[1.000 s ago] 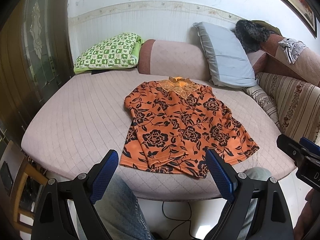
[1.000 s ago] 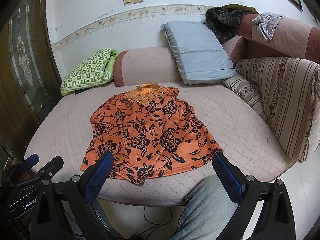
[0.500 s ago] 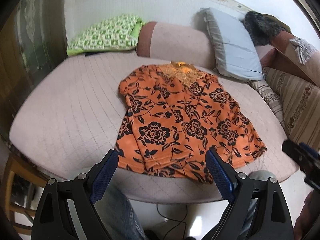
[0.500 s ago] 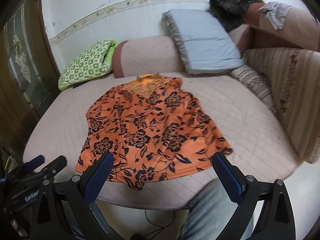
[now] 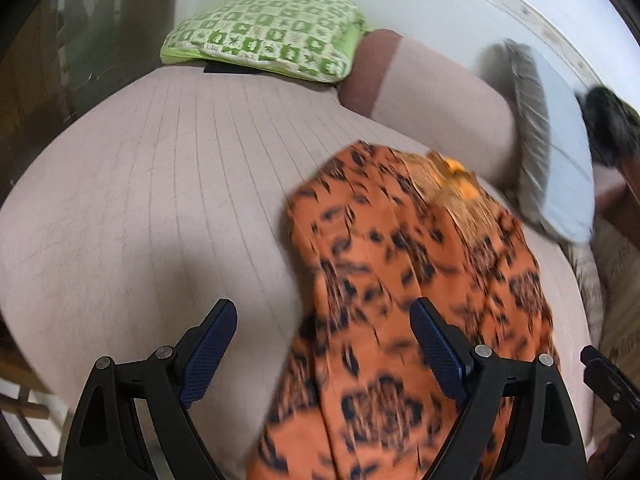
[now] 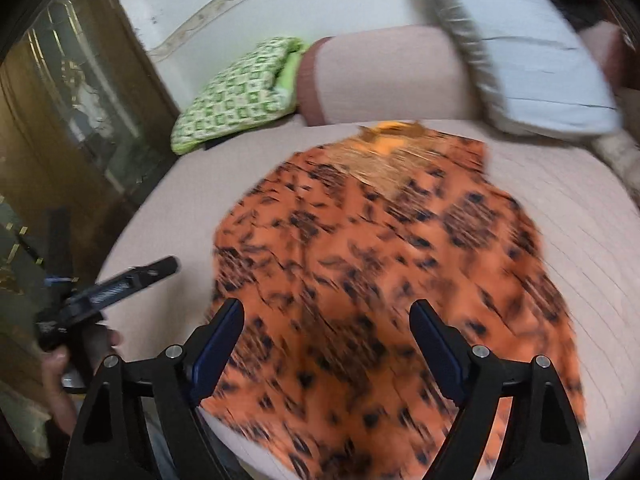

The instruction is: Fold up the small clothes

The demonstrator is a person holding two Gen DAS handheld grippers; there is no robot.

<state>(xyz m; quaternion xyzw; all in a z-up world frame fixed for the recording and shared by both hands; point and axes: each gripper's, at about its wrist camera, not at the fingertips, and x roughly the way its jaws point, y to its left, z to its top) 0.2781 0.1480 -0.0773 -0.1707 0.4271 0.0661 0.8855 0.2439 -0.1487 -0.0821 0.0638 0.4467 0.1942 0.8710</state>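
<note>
An orange top with a black flower print (image 5: 404, 288) lies flat on the pink quilted sofa seat (image 5: 160, 184), collar towards the backrest. It also shows in the right wrist view (image 6: 372, 252). My left gripper (image 5: 324, 352) is open and empty, above the top's left side and the bare seat beside it. My right gripper (image 6: 326, 344) is open and empty, above the top's lower middle. Both views are blurred by motion. The left gripper (image 6: 120, 284) shows at the left of the right wrist view, held in a hand.
A green checked pillow (image 5: 264, 36) and a grey pillow (image 5: 556, 152) lean at the back of the sofa. A pink bolster (image 6: 384, 72) lies behind the collar. A dark wooden cabinet with glass (image 6: 76, 120) stands at the left.
Both grippers have moved forward and down over the sofa, close above the orange top. Both stay open. The top has not moved.
</note>
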